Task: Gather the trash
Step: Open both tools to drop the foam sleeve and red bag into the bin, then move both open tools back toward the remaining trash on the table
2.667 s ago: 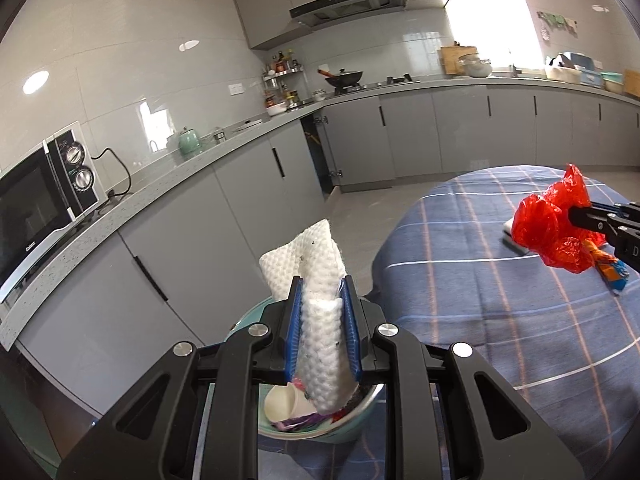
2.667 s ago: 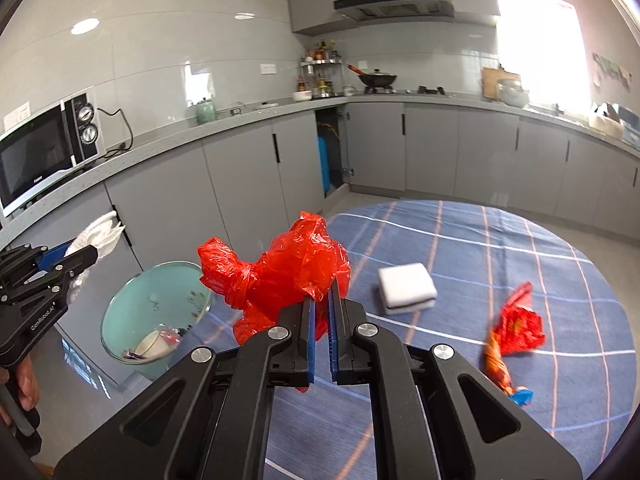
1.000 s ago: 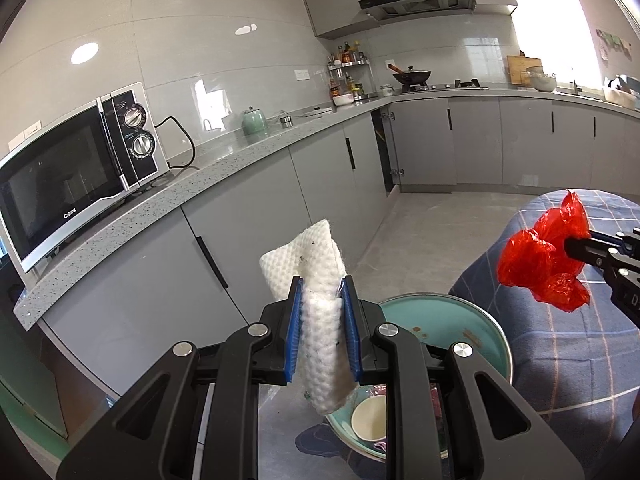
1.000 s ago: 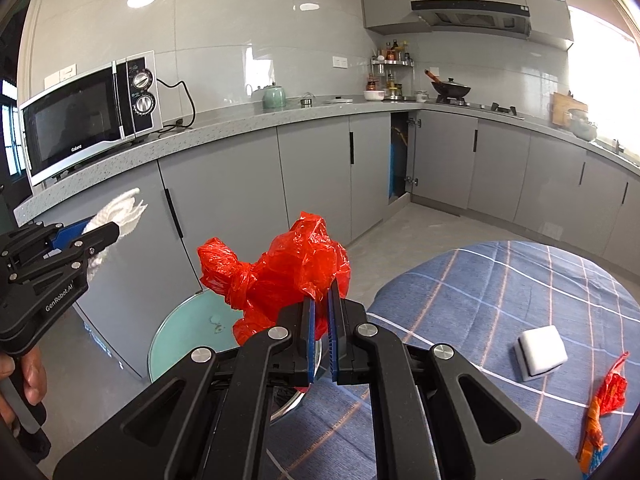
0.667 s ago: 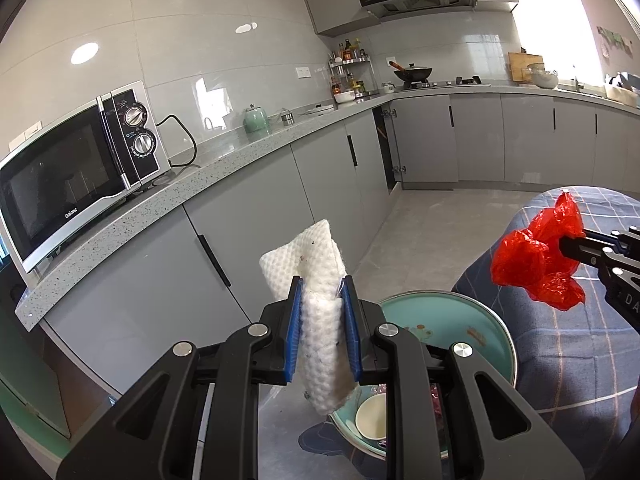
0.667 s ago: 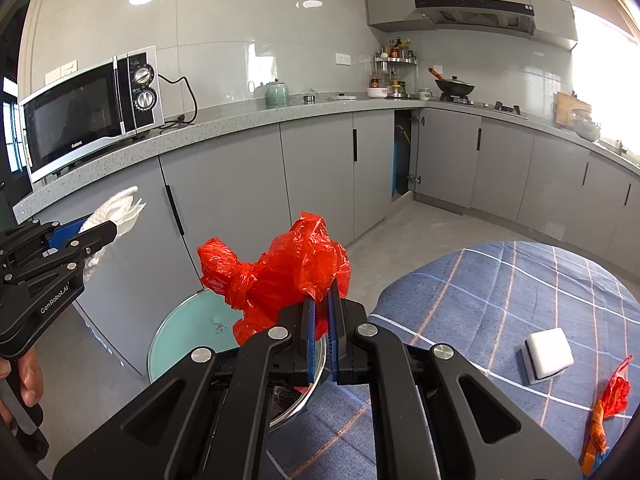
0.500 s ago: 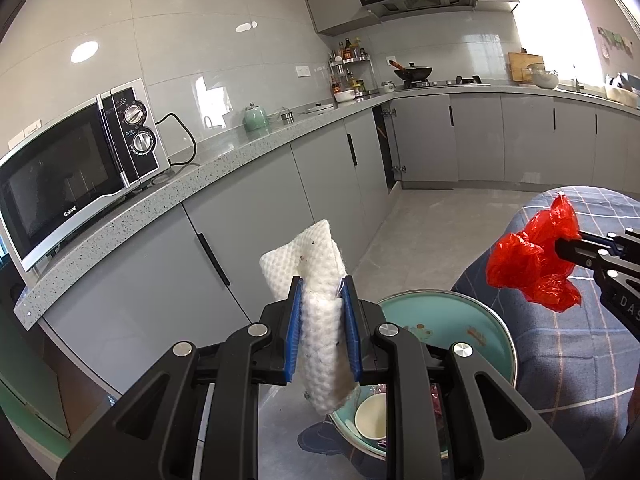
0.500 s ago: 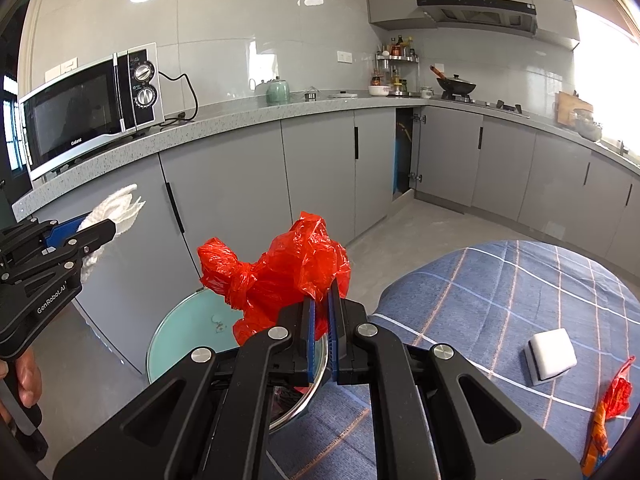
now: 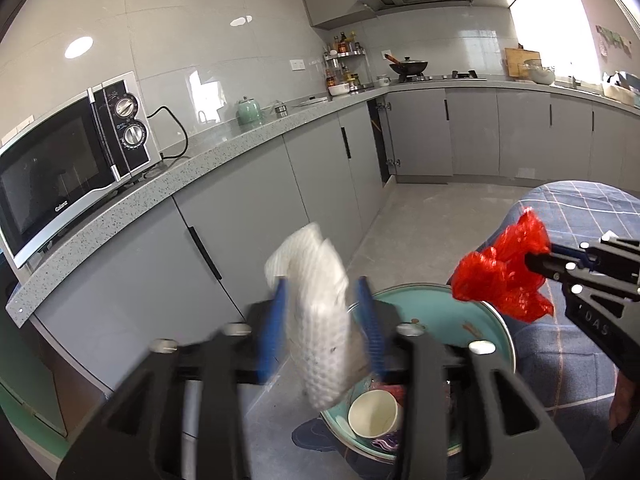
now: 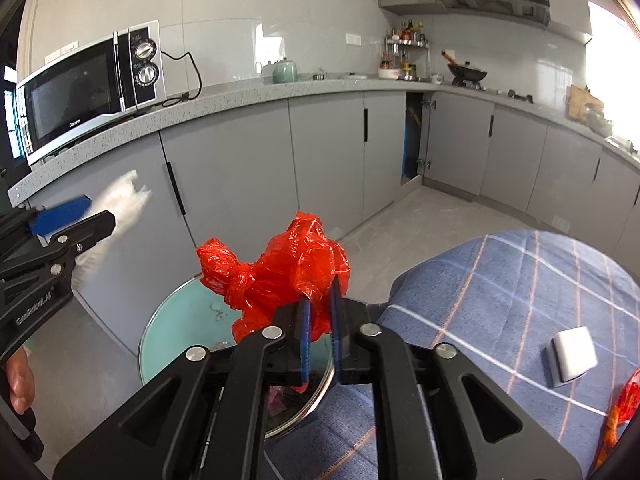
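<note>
My left gripper (image 9: pixel 322 328) has its jaws spread, and a white foam net wrapper (image 9: pixel 320 320) drops between them, tilted, above the teal trash bin (image 9: pixel 436 312). The bin holds a paper cup (image 9: pixel 374 414) and other scraps. My right gripper (image 10: pixel 320 320) is shut on a crumpled red plastic bag (image 10: pixel 280 276) and holds it above the bin's rim (image 10: pixel 168 320). The same bag shows at the right of the left wrist view (image 9: pixel 504 280). The left gripper and the wrapper (image 10: pixel 116 208) show blurred at the left of the right wrist view.
A round table with a blue checked cloth (image 10: pixel 520 288) stands right of the bin. On it lie a white sponge block (image 10: pixel 570 354) and a red-orange wrapper (image 10: pixel 618 404). Grey cabinets (image 10: pixel 240 184) and a counter with a microwave (image 10: pixel 88 84) run behind the bin.
My left gripper has opened and the white foam wrapper has slipped loose and tilted downward. My right gripper with the red bag has edged closer over the bin.
</note>
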The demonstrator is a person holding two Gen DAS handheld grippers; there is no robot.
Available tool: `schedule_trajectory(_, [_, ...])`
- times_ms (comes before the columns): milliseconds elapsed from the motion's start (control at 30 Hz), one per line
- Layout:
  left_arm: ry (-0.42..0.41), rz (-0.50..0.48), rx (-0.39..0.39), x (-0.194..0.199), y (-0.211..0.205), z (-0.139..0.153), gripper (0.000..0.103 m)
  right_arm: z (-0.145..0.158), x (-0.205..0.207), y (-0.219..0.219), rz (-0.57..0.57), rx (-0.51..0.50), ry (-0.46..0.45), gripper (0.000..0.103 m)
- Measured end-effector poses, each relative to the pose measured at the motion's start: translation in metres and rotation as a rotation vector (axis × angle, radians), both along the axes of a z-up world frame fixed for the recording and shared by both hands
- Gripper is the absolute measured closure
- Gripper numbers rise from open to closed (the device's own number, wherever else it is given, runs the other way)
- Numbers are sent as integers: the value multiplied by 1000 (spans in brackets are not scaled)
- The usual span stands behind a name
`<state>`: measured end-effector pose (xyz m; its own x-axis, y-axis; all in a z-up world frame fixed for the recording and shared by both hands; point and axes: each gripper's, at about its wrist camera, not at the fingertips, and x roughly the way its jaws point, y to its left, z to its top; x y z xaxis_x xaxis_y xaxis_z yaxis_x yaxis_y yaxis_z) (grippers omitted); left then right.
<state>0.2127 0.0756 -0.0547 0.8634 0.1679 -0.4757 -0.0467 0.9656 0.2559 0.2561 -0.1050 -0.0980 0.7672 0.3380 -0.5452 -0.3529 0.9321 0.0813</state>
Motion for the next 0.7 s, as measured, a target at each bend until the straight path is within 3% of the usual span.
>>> schedule_trajectory(33, [-3, -3, 2, 0, 0, 0, 52, -1, 0, 0, -1, -1, 2, 75])
schedule_trajectory(67, [-1, -9, 4, 0, -1, 0, 52, -3, 1, 0, -4, 0, 0, 71])
schedule_trajectory(167, [-10, 6, 1, -1, 0, 1, 30, -7, 2, -2, -11, -1, 12, 62])
schedule_trajectory(200, [-17, 12, 6, -2, 1, 2, 30, -8, 2, -5, -17, 4, 11, 58])
schedule_trajectory(267, [-10, 15, -1, -1, 2, 2, 29, -8, 1, -8, -23, 12, 16, 58])
schedule_trajectory(367, [-15, 33, -1, 0, 3, 2, 20, -6, -1, -11, -25, 21, 13, 53])
schedule_trajectory(467, [-12, 39, 1, -1, 3, 1, 20, -6, -1, -10, -19, 27, 22, 47])
schedule_trajectory(700, [-21, 10, 21, -6, -8, 2, 19, -2, -19, -28, -47, 11, 6, 47])
